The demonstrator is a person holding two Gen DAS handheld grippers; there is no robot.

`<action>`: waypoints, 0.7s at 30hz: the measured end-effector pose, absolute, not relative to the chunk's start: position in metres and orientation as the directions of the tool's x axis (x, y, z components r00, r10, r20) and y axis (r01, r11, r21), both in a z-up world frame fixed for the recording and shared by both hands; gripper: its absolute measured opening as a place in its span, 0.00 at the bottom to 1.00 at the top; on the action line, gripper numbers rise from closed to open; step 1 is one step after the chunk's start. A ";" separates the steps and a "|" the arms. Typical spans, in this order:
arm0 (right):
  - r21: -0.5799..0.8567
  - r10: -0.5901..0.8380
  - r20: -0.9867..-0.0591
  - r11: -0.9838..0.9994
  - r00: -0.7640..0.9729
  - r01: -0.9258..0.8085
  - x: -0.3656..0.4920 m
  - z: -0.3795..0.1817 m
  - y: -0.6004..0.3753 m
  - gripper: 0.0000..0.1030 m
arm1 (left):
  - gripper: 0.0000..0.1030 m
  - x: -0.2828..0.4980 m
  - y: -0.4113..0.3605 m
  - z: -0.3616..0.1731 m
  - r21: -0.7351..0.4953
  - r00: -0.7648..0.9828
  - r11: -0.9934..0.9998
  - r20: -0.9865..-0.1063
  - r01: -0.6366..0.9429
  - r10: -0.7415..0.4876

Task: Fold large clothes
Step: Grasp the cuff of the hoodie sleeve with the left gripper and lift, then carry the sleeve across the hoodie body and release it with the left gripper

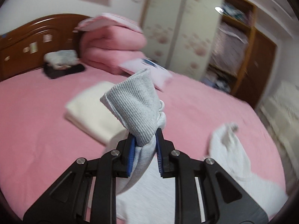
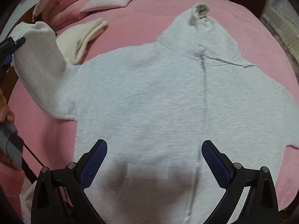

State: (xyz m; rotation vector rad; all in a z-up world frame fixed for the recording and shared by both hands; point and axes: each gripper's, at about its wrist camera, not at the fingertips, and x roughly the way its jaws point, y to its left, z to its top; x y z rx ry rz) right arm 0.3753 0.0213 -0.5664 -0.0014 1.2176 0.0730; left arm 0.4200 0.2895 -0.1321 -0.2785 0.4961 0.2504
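One light grey zip hoodie [image 2: 149,93] lies spread front-up across the pink bed [image 2: 252,28], zipper [image 2: 203,85] running down its middle, hood [image 2: 200,16] pointing toward the far side. Its sleeve on the left of the right wrist view is lifted off the bed; the ribbed cuff [image 1: 134,108] sticks up past the left tool [image 1: 144,149], whose blue pads [image 1: 130,155] are nearly together and pinch the sleeve fabric just below the cuff. In the right wrist view that same sleeve rises to the left edge, where the left tool's black tip [image 2: 18,42] meets it; part of a hand [image 2: 5,110] shows below.

Right tool [image 2: 154,160] hovers over the hoodie's lower front, jaws spread wide, nothing between them, no contact visible.

Just beside the raised sleeve: a folded cream garment [image 2: 84,37] flat on the bed. Beyond it, a pale pink pillow [image 2: 110,0] and a stack of folded pink quilts [image 1: 112,44] against the wooden headboard [image 1: 37,37]. Small pile of dark and white items [image 1: 61,63] near the headboard. Floral-door wardrobe [image 1: 177,28] behind, open shelves beside it holding bedding. Left wrist view is motion-blurred.
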 end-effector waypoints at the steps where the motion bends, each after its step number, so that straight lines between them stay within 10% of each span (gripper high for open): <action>1: 0.034 0.046 -0.935 0.999 0.353 -0.041 0.378 -0.565 0.006 0.99 | 0.16 0.425 0.266 -0.139 -0.186 0.848 0.945 -0.511 -0.268 0.139; 10: 0.019 -0.031 -0.928 0.991 0.370 0.133 0.387 -0.583 -0.114 0.99 | 0.20 0.446 0.101 -0.250 -0.001 0.683 1.000 -0.730 -0.004 0.002; 14: 0.036 -0.029 -0.933 0.984 0.360 0.174 0.388 -0.602 -0.132 0.99 | 0.48 0.441 0.059 -0.295 -0.039 0.520 0.993 -0.849 0.115 -0.093; 21: 0.199 0.123 -0.932 0.960 0.340 0.198 0.403 -0.624 -0.120 0.99 | 0.69 0.421 0.065 -0.284 -0.075 0.509 0.990 -0.852 0.118 -0.125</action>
